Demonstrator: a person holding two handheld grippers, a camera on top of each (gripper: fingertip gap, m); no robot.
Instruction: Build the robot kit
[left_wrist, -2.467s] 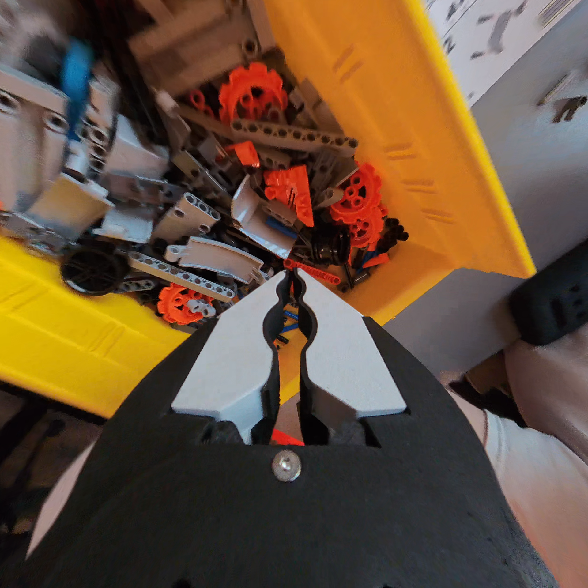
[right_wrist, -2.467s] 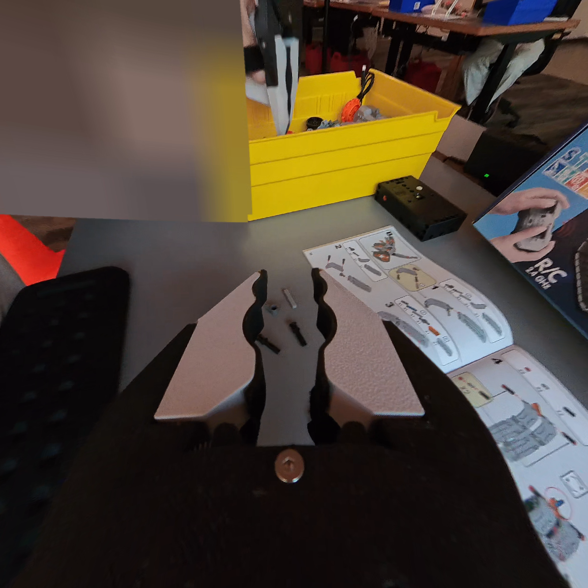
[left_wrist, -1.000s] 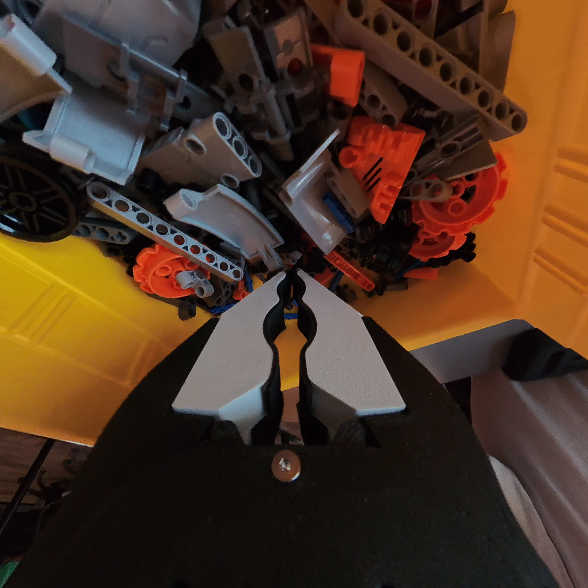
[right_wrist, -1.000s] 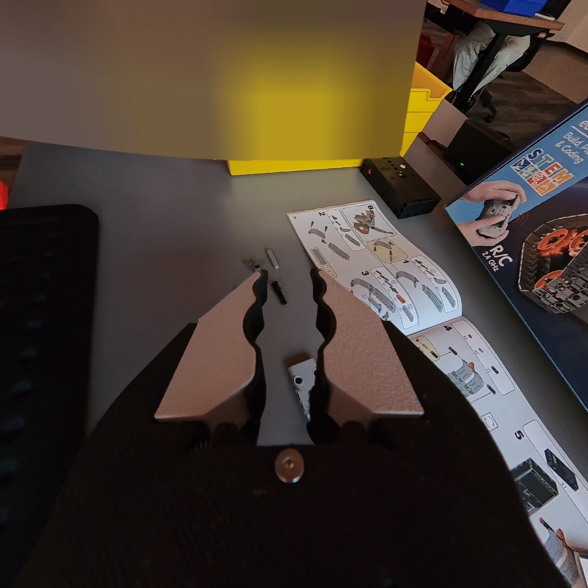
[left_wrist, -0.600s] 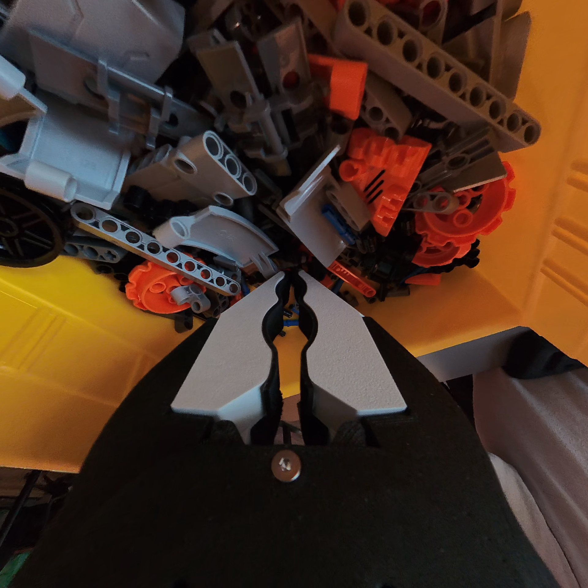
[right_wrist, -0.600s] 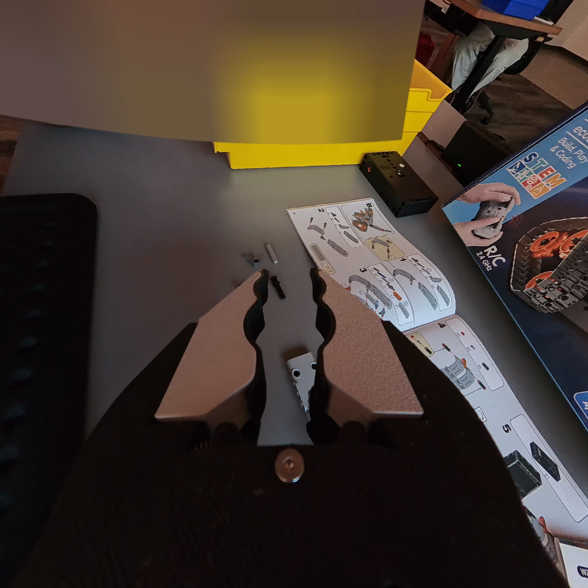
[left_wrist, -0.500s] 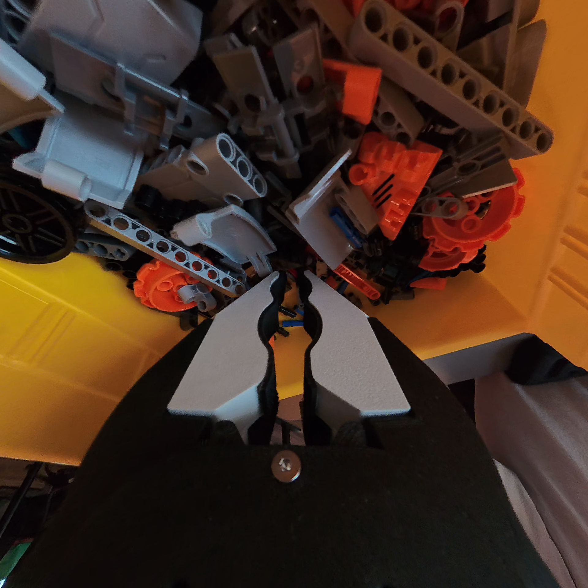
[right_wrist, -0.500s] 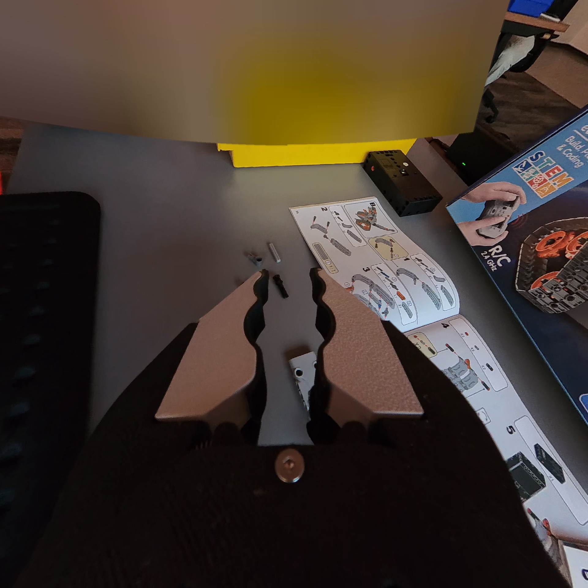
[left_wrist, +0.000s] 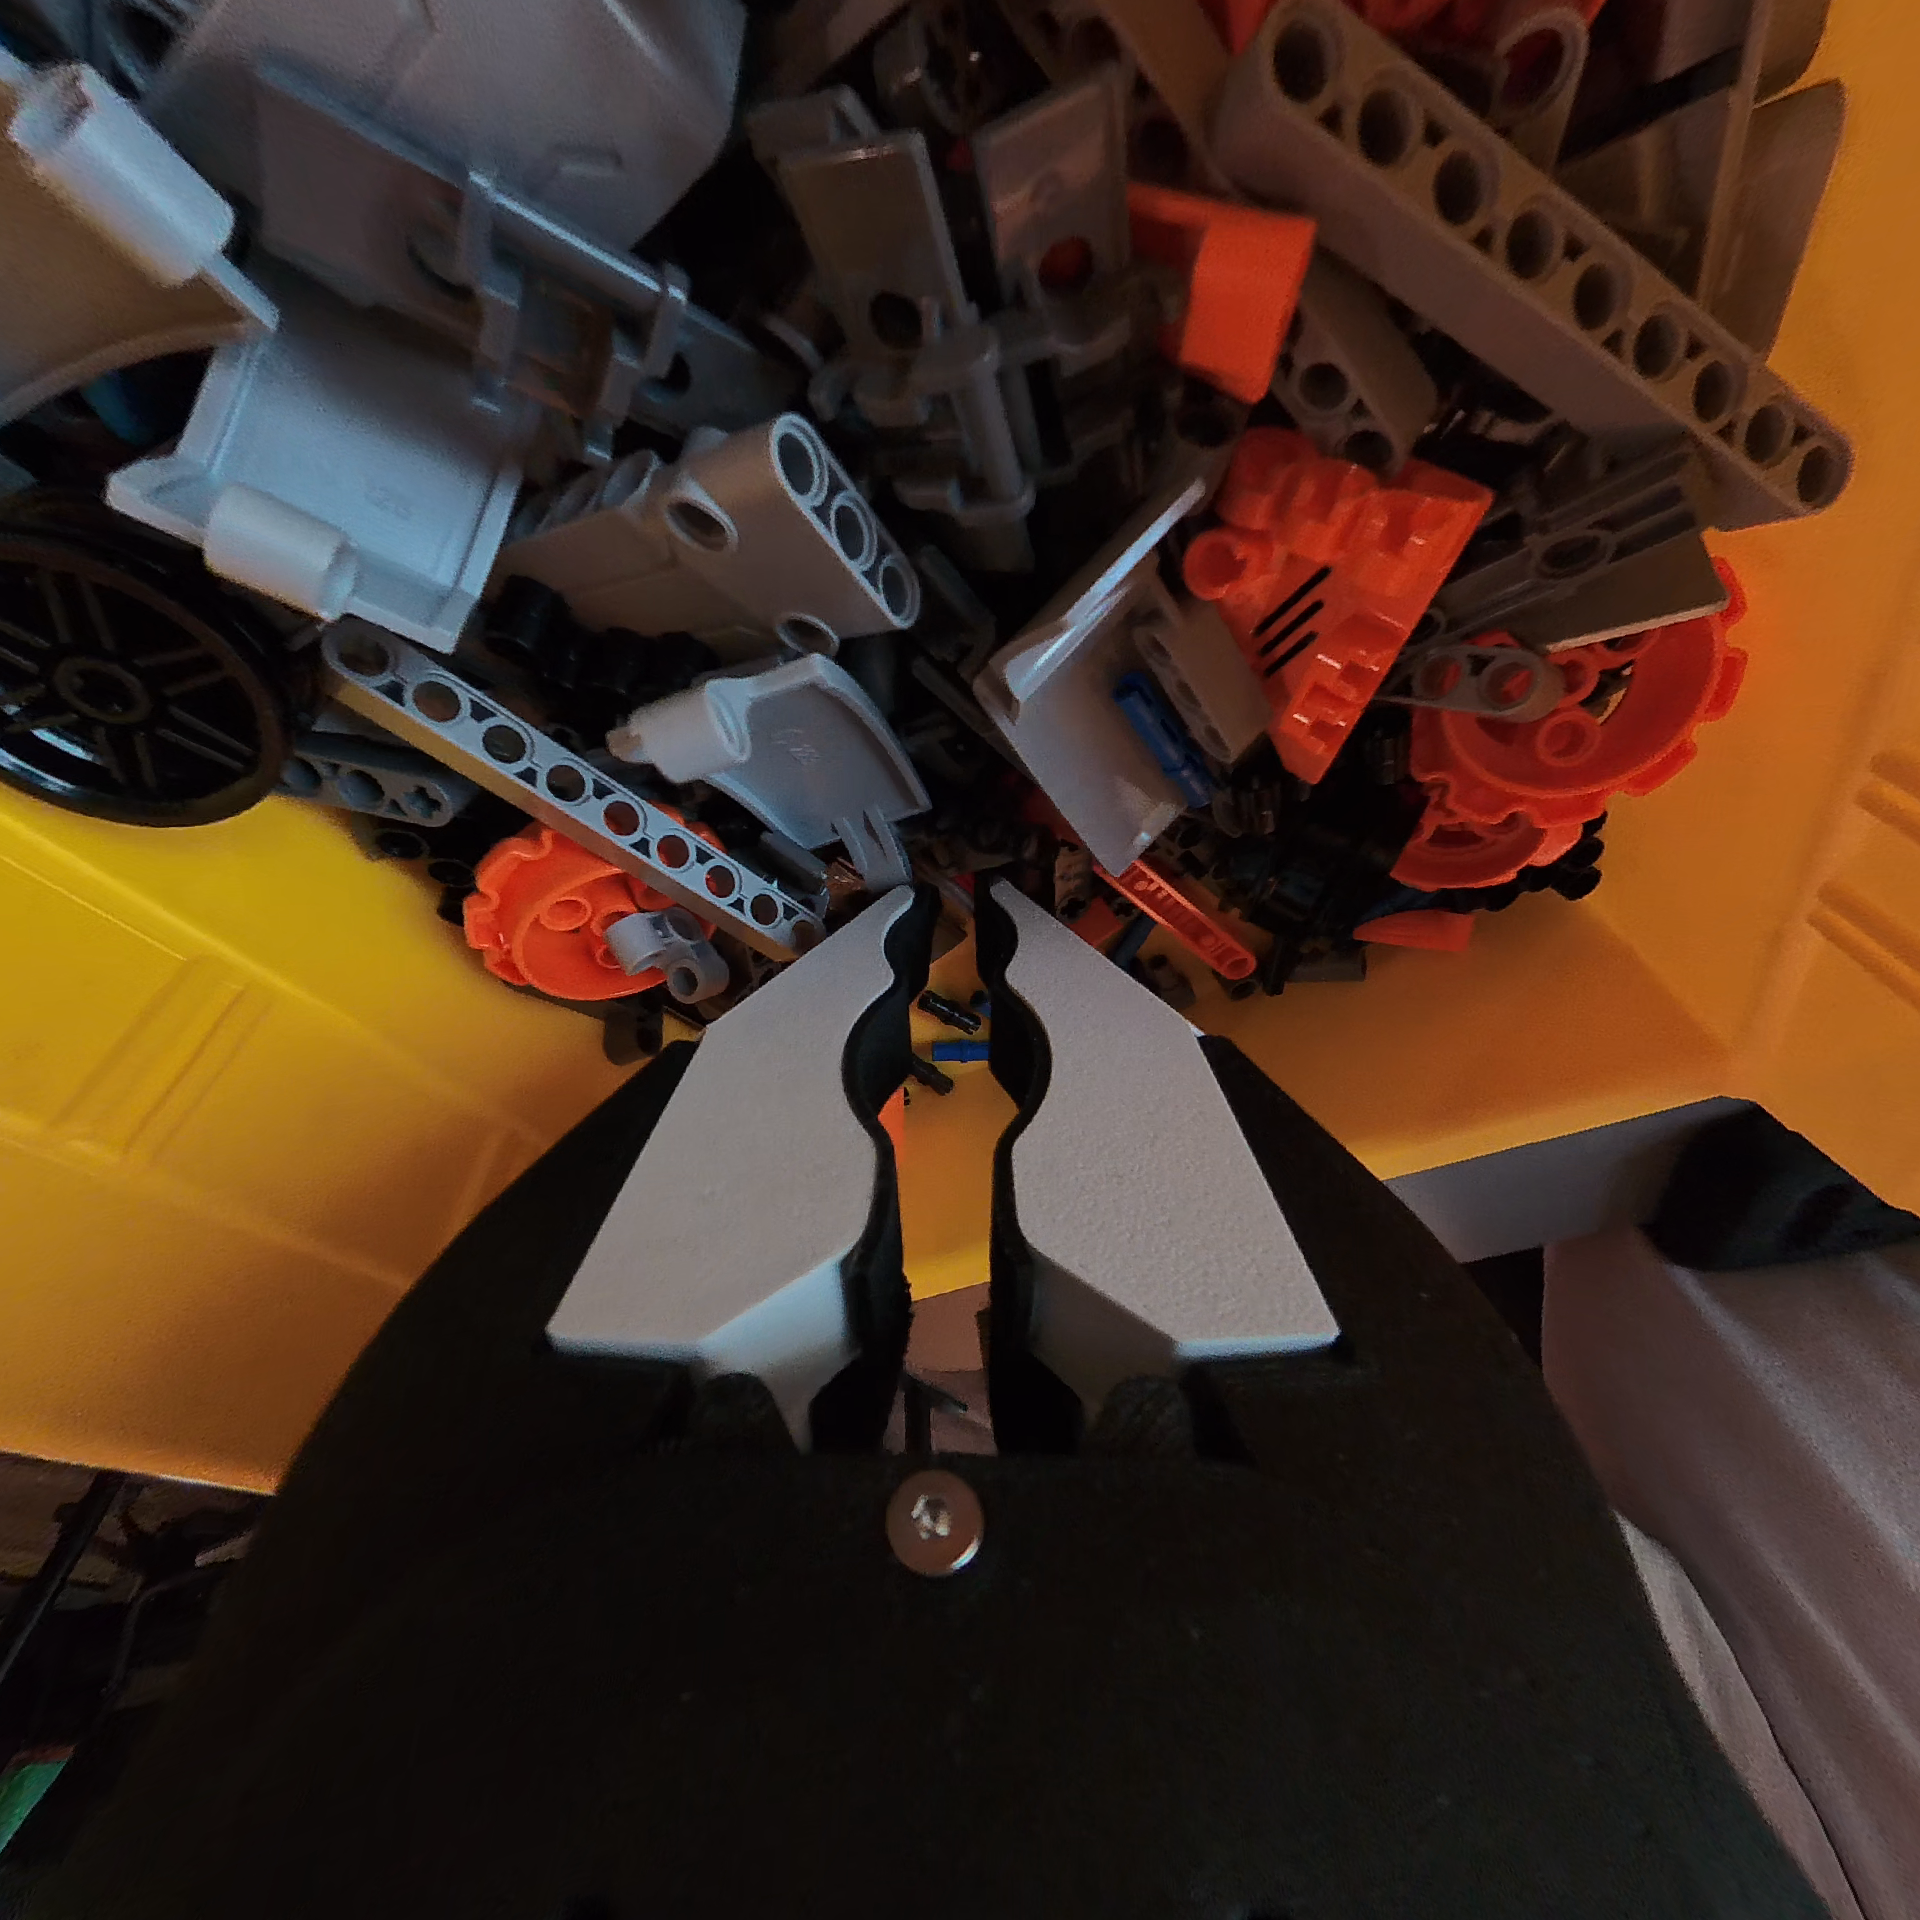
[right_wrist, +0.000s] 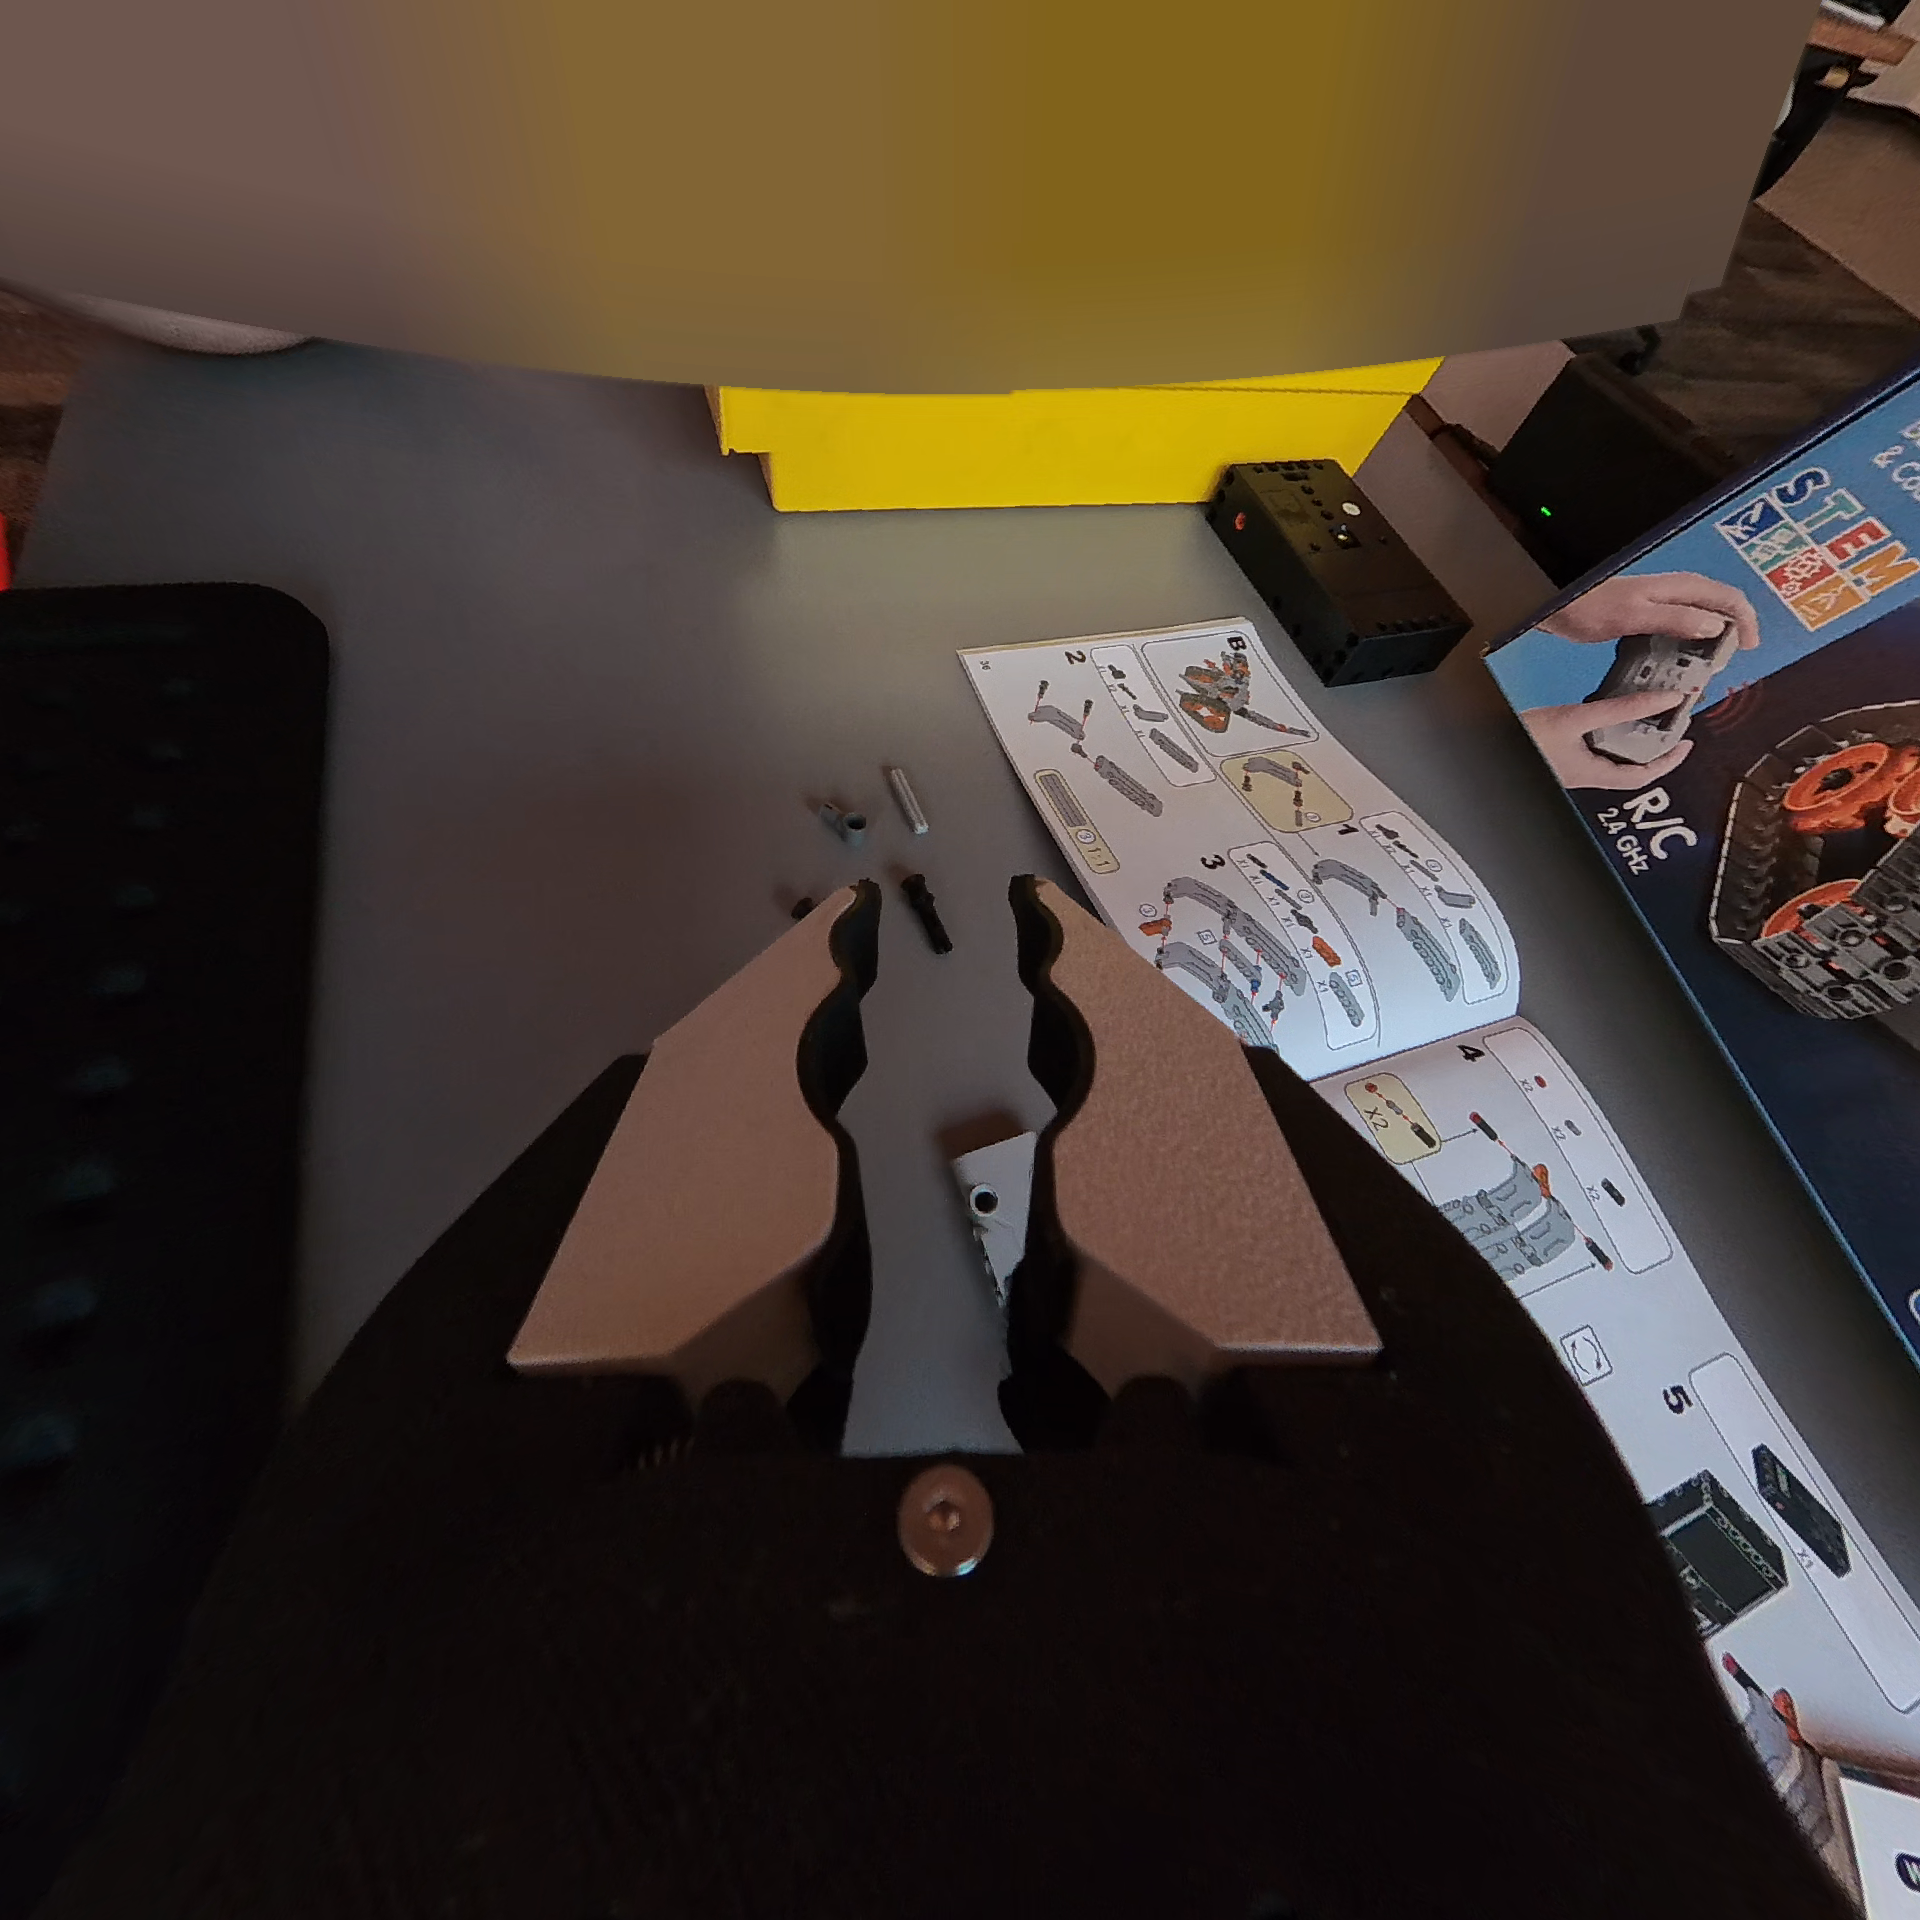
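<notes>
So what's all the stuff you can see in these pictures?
yellow bin: one, far side of the table
building pieces: a heap, grey, orange, black, in the bin
small pins: a few, black and grey, on the grey table
white piece: one, under the right fingers
instruction booklet: one, open, right
black box: one, beside the bin
toy box: one, blue, far right
left hand-held gripper: slightly open over the bin
right hand-held gripper: open, empty
</notes>
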